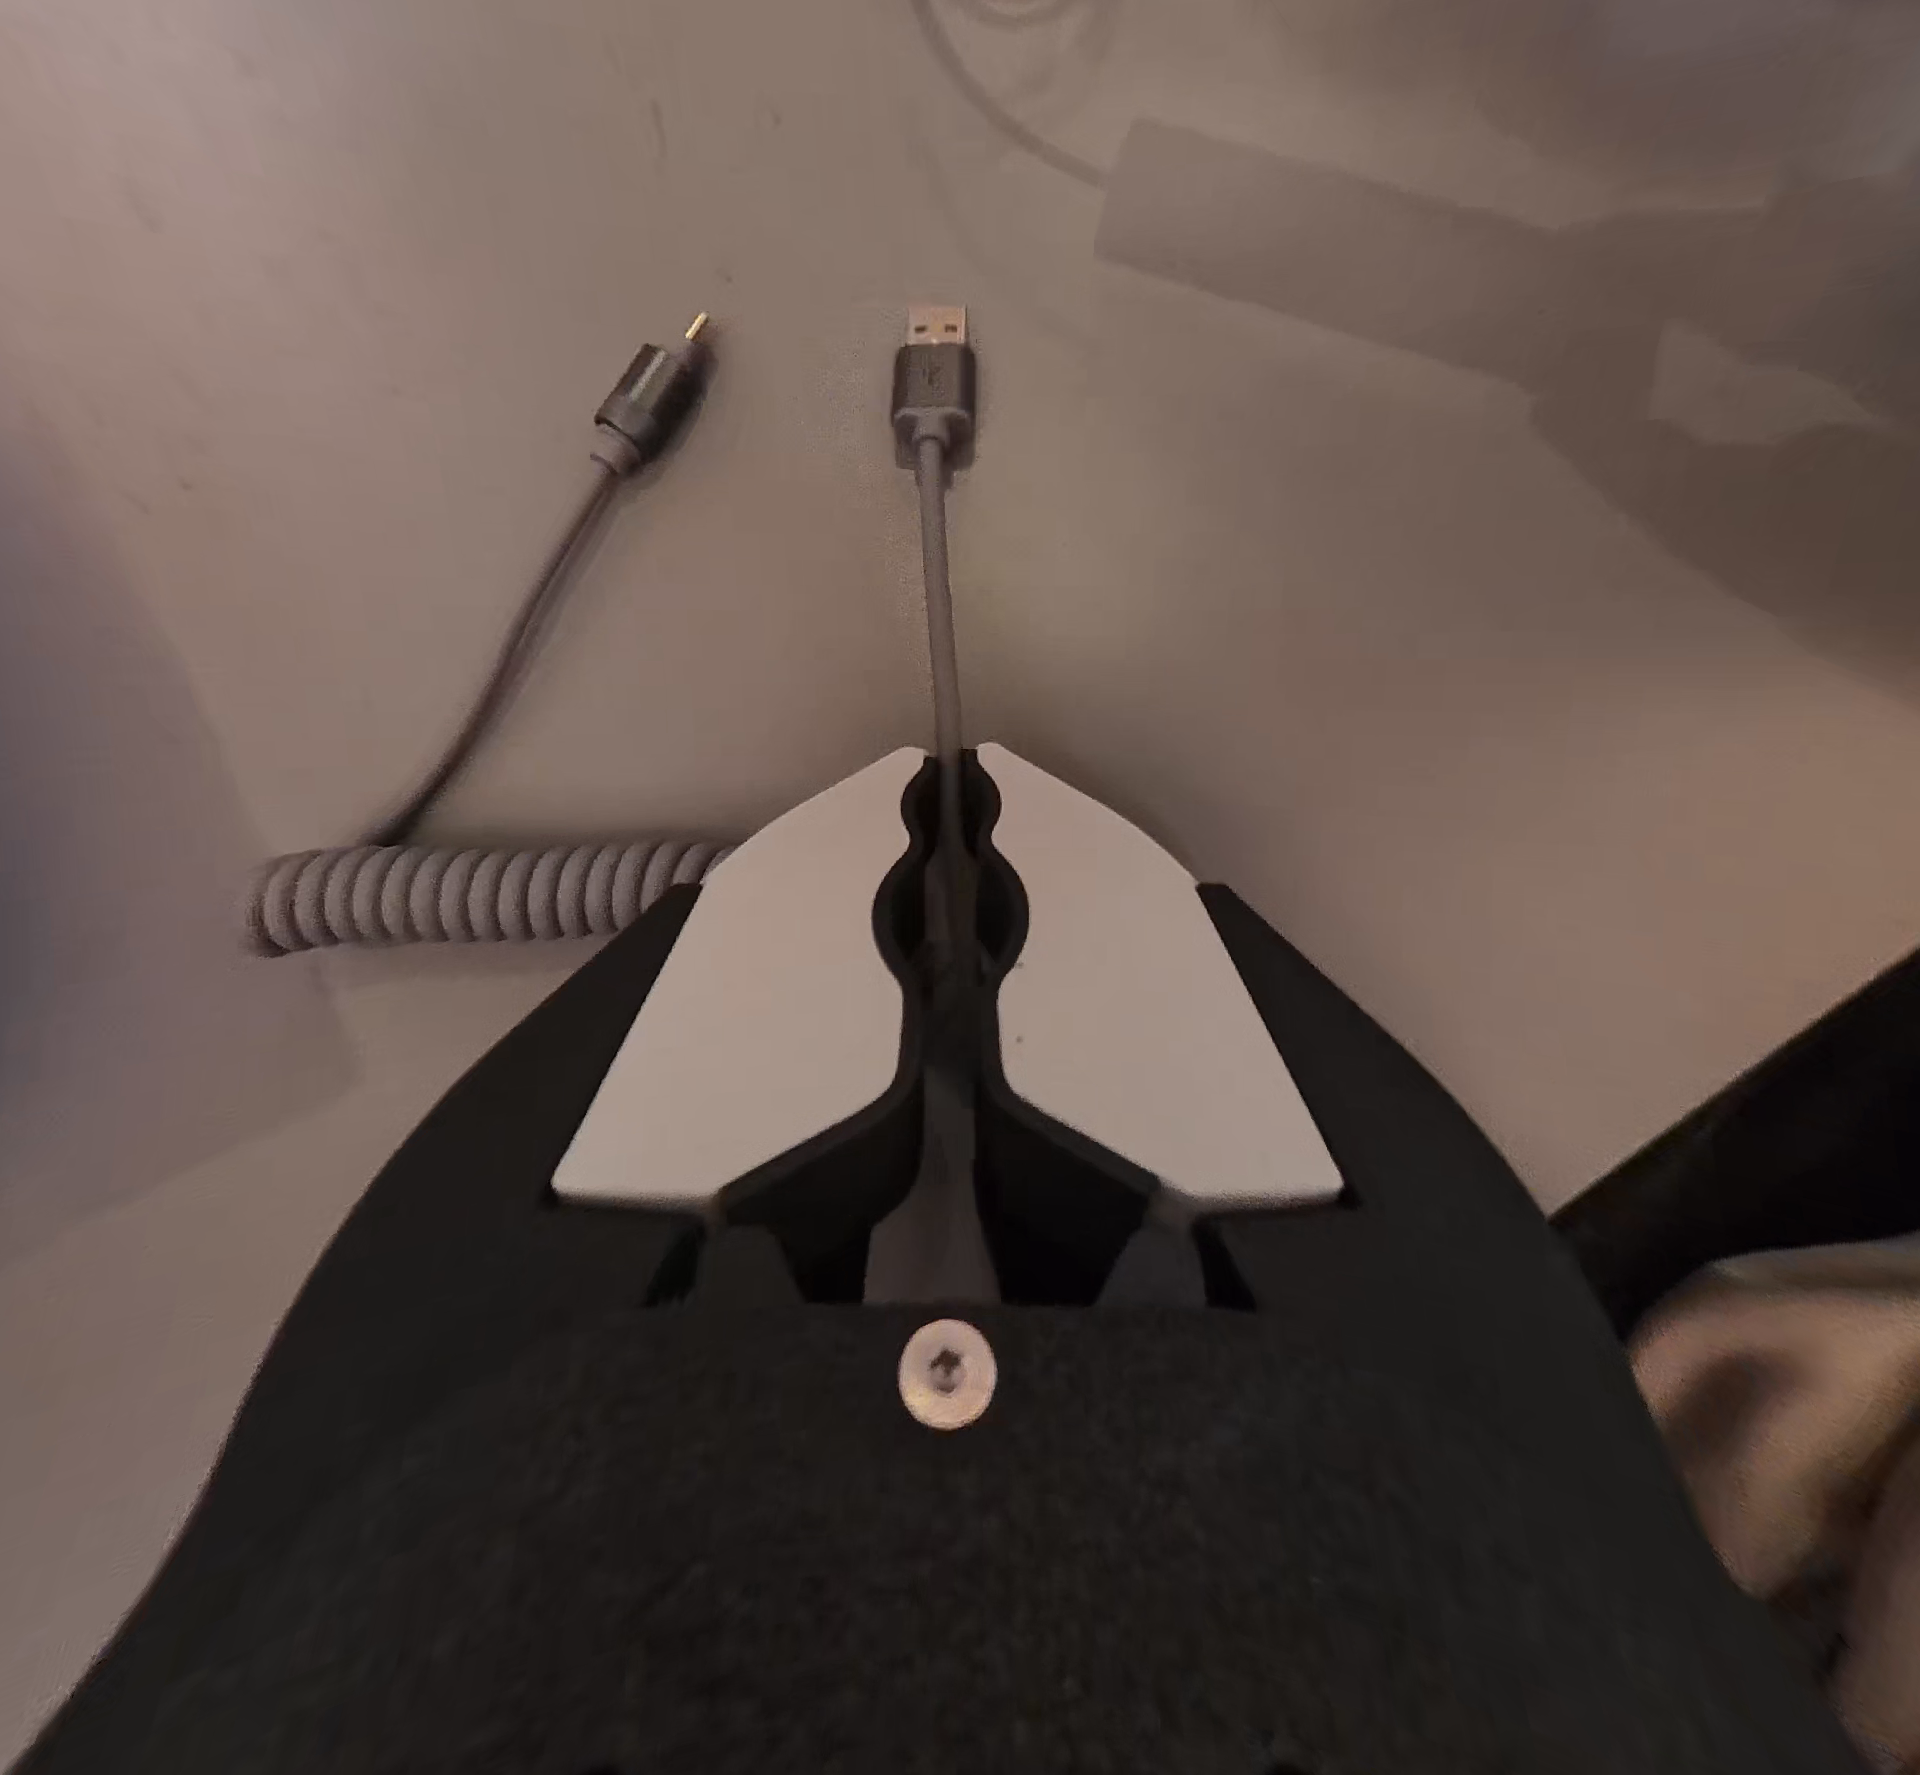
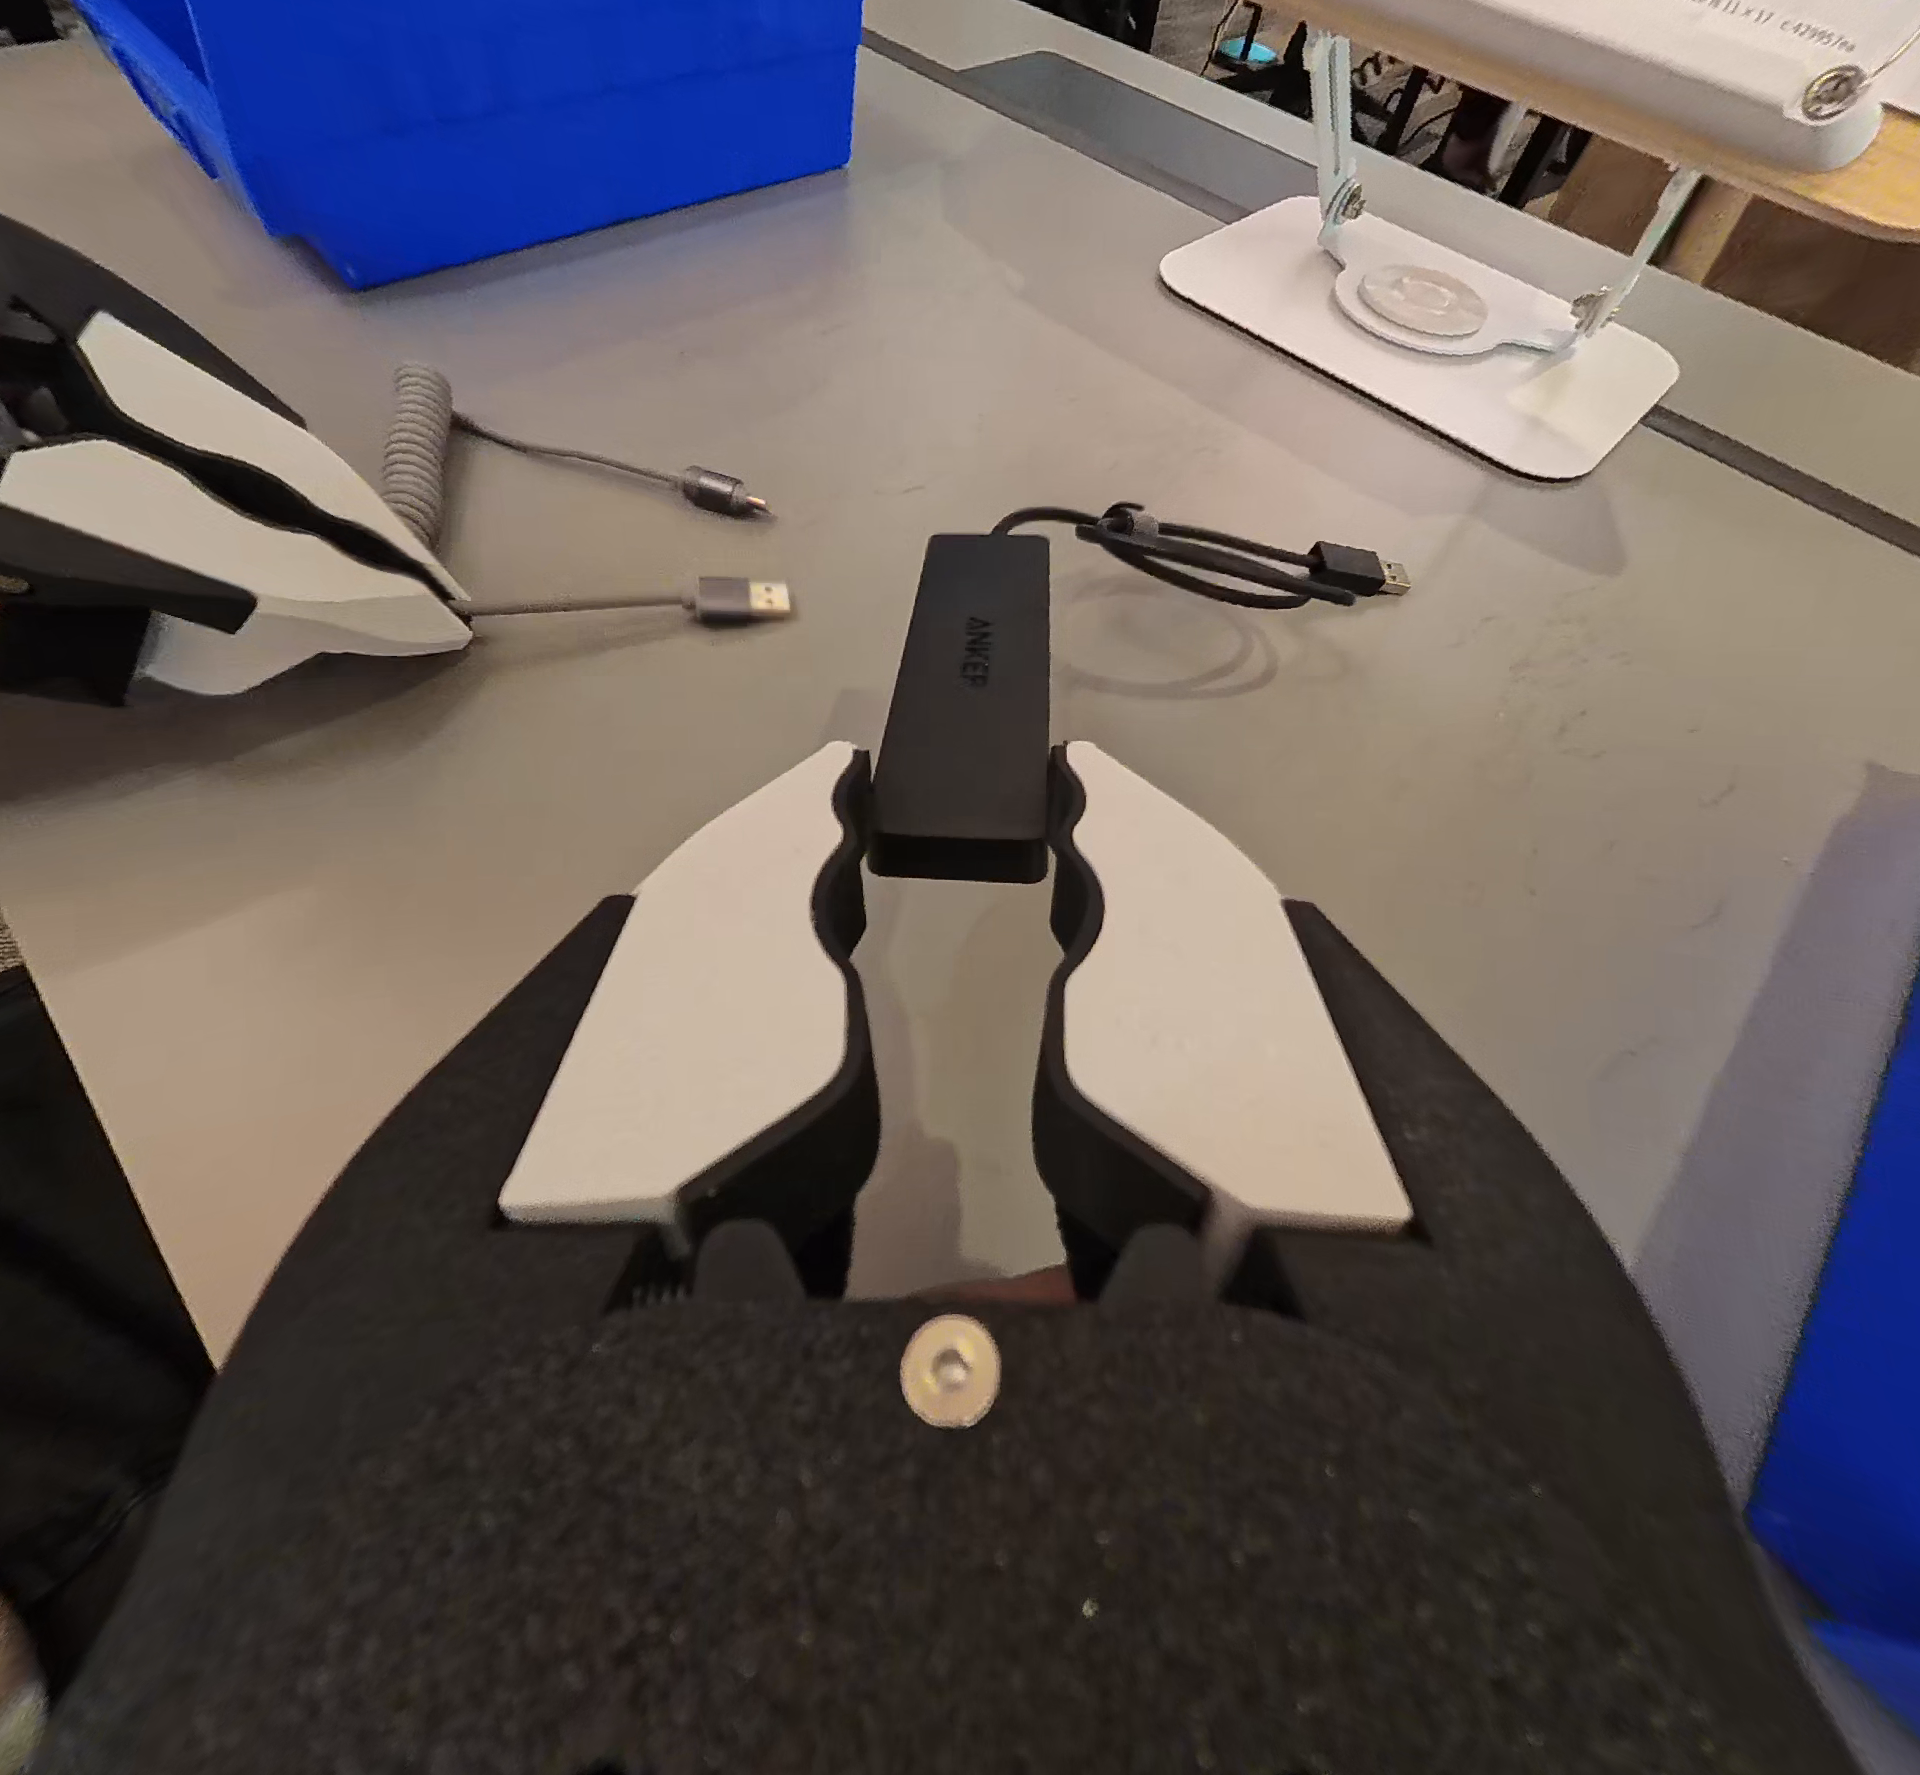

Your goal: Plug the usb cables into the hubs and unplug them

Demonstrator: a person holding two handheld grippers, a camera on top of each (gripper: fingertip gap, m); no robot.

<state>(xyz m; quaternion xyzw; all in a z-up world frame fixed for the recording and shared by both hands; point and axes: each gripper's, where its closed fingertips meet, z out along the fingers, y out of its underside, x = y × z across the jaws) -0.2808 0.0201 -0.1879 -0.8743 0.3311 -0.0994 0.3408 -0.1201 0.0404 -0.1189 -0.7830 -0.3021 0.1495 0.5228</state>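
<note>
Dim left view, brighter right view, soft shadows, wide-angle edge distortion

The grey braided usb cable (image 1: 940, 603) ran straight out from between the closed fingers of the left gripper (image 1: 951, 754), its flat metal-tipped plug (image 1: 935, 369) free and raised just off the grey table, while its coiled section (image 1: 478, 894) and small round-barrelled plug (image 1: 649, 395) lay to the left. The slim black hub (image 2: 971, 697) was clamped at its near end by the right gripper (image 2: 961, 795), pointing away. Its own short black lead (image 2: 1205, 556) lay looped at the far right, plug (image 2: 1361, 570) free.
</note>
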